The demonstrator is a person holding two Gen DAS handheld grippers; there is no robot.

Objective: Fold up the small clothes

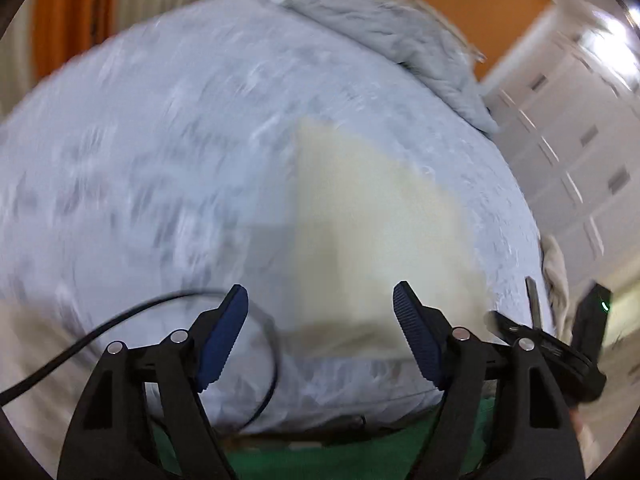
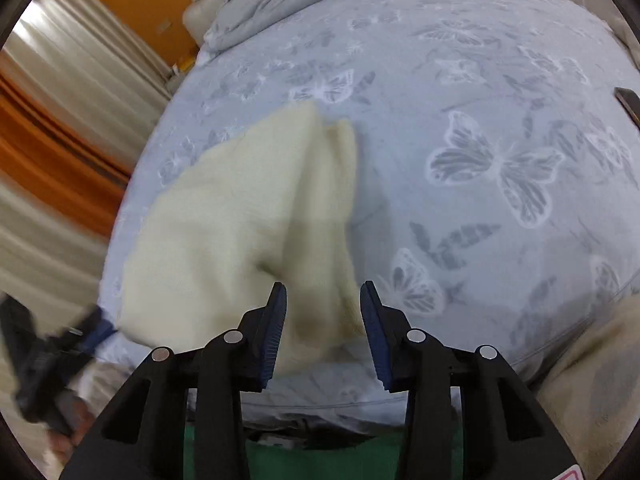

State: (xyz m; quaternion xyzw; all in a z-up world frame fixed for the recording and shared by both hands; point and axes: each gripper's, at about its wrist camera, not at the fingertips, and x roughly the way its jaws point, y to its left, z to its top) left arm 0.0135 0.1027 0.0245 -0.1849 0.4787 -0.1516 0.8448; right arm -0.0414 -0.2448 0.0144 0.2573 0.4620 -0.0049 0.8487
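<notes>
A blue butterfly-print bed [image 2: 480,128] carries a cream cloth [image 2: 240,208], partly folded. It lies just ahead of the right claw [image 2: 323,328] and the left claw [image 1: 320,332]; both claws are spread, gripping nothing.
</notes>
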